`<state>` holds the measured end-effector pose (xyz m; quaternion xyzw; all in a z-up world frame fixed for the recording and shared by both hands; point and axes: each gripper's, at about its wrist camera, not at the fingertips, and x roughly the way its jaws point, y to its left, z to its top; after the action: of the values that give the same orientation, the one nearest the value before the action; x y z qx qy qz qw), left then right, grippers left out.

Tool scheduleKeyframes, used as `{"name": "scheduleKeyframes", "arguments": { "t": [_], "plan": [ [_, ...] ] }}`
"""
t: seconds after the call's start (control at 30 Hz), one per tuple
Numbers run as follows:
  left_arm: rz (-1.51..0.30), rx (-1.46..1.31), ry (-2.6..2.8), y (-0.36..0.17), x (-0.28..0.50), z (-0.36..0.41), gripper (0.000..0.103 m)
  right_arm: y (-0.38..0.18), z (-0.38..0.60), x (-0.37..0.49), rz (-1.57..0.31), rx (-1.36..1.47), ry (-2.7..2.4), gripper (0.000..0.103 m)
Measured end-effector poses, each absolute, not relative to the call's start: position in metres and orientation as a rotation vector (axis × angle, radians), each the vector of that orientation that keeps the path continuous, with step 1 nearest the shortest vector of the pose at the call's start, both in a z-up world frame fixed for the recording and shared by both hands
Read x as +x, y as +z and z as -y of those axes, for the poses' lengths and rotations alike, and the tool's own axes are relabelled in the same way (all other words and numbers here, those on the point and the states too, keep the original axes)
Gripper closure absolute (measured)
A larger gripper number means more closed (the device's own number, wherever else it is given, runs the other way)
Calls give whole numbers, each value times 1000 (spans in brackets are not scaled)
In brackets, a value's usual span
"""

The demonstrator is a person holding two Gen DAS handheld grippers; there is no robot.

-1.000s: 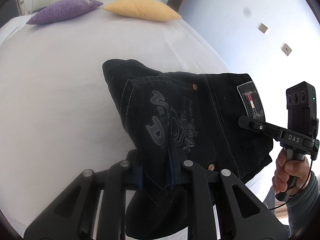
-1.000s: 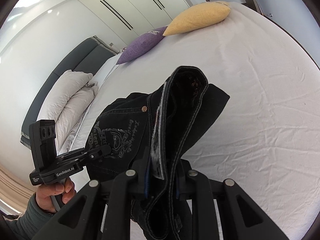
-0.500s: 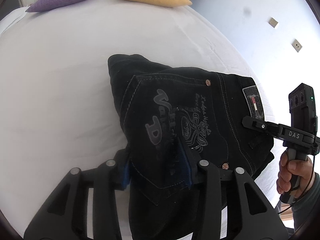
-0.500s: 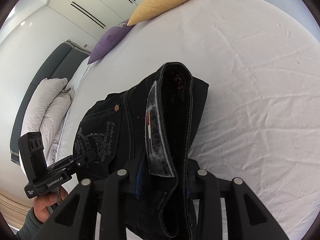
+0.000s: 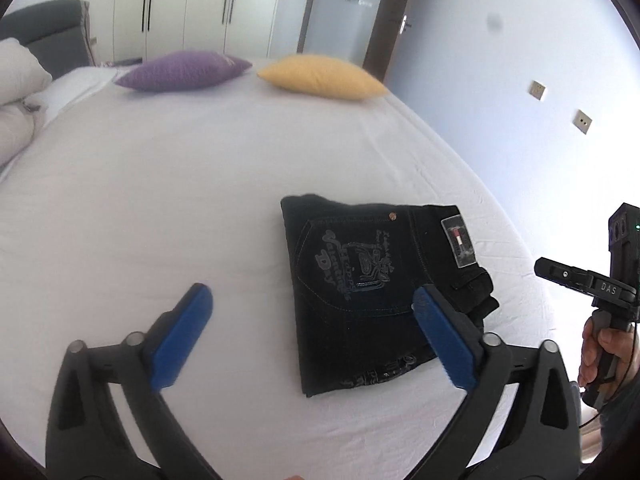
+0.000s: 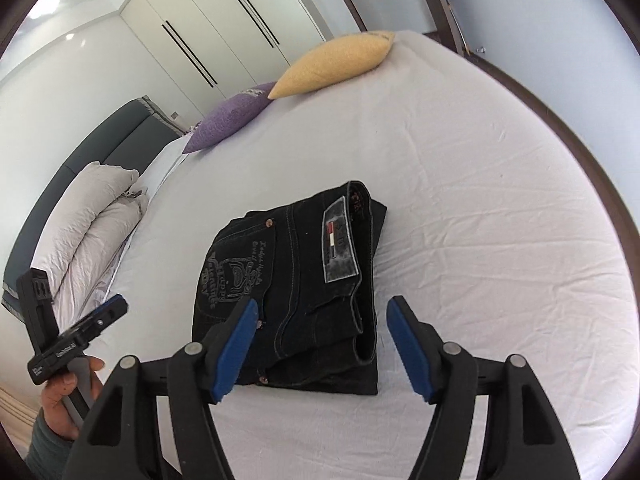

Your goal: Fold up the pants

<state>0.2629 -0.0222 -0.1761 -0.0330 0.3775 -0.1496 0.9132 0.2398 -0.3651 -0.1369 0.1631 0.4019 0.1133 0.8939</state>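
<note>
I am holding the right gripper [image 6: 320, 344] with its blue pads spread wide and nothing between them, hanging just above the near edge of the pants [image 6: 296, 296]. The left gripper [image 5: 312, 340] is gaping as wide, also empty, its right pad [image 5: 444, 340] hovering over the bundle's near corner. The pants are lying as a compact dark stack on the white bed sheet [image 5: 160, 208], back pocket and brand patch [image 6: 339, 245] facing up. I am judging the fold done. The risk is a pad dipping, catching the loose waistband flap [image 6: 360, 332] at the near right corner and dragging the top layer open. Farther off, the purple pillow [image 5: 184, 69] and yellow pillow [image 5: 320, 78] are sitting well clear.
</note>
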Motion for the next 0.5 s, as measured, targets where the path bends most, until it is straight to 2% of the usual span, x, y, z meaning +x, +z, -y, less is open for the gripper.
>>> {"name": "scheduleKeyframes", "arguments": {
  "t": [0.2, 0.33, 0.43, 0.5],
  "plan": [
    [-581, 4, -217, -103, 176, 16, 0, -67, 332, 160, -630, 212, 221, 20],
    [-447, 33, -144, -55, 117, 8, 0, -24, 321, 103, -448, 233, 222, 2],
    [-372, -2, -169, -26, 78, -1, 0, 5, 315, 68, -351, 241, 205, 0],
    [-387, -23, -128, -11, 63, -6, 0, 23, 310, 49, -315, 240, 180, 0]
  ]
}}
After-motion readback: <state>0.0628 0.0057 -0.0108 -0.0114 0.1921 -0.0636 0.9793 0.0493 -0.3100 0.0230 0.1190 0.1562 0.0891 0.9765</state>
